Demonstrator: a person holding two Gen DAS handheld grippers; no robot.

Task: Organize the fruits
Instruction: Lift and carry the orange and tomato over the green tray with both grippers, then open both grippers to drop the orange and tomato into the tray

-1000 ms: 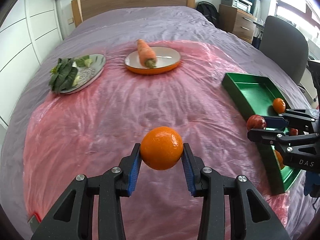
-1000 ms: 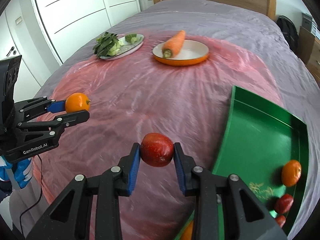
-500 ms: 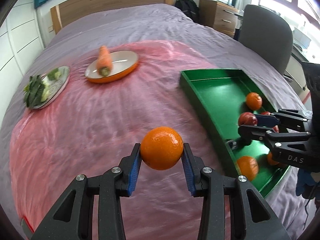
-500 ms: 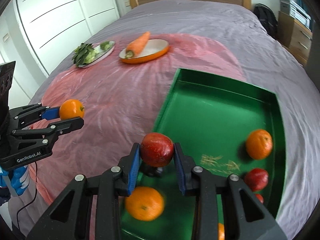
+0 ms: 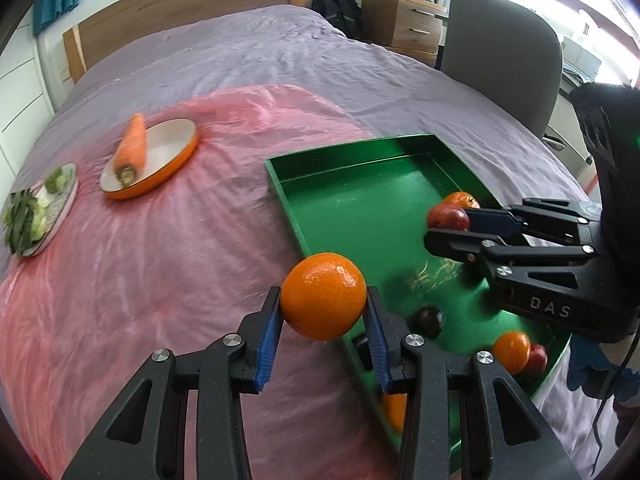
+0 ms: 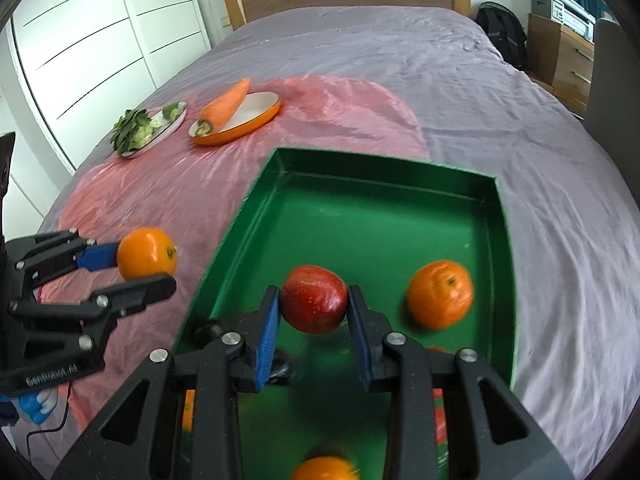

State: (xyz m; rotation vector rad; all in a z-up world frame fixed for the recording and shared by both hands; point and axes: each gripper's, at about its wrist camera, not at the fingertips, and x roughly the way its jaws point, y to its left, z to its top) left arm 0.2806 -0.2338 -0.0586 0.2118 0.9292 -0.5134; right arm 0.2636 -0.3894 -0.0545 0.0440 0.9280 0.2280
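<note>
My left gripper (image 5: 323,334) is shut on an orange (image 5: 323,296), held in the air just above the near left rim of the green tray (image 5: 360,184). From the right wrist view the same orange (image 6: 146,253) hangs left of the tray (image 6: 384,220), over the pink cloth. My right gripper (image 6: 313,336) is shut on a red apple (image 6: 313,304), above the tray's middle. That apple (image 5: 448,218) shows at the right in the left wrist view. Several oranges and red fruits lie loose in the tray, among them an orange (image 6: 440,294) near its right wall.
A carrot (image 5: 132,146) rests on an orange-rimmed plate (image 5: 172,148) at the far left of the pink cloth (image 5: 160,280). Leafy greens (image 5: 24,220) sit on a silver plate beside it. A grey chair (image 5: 500,76) stands right of the bed.
Both grippers have swept to the right with their fruit. The apple went from over the cloth to above the tray; the orange came up to the tray's left rim.
</note>
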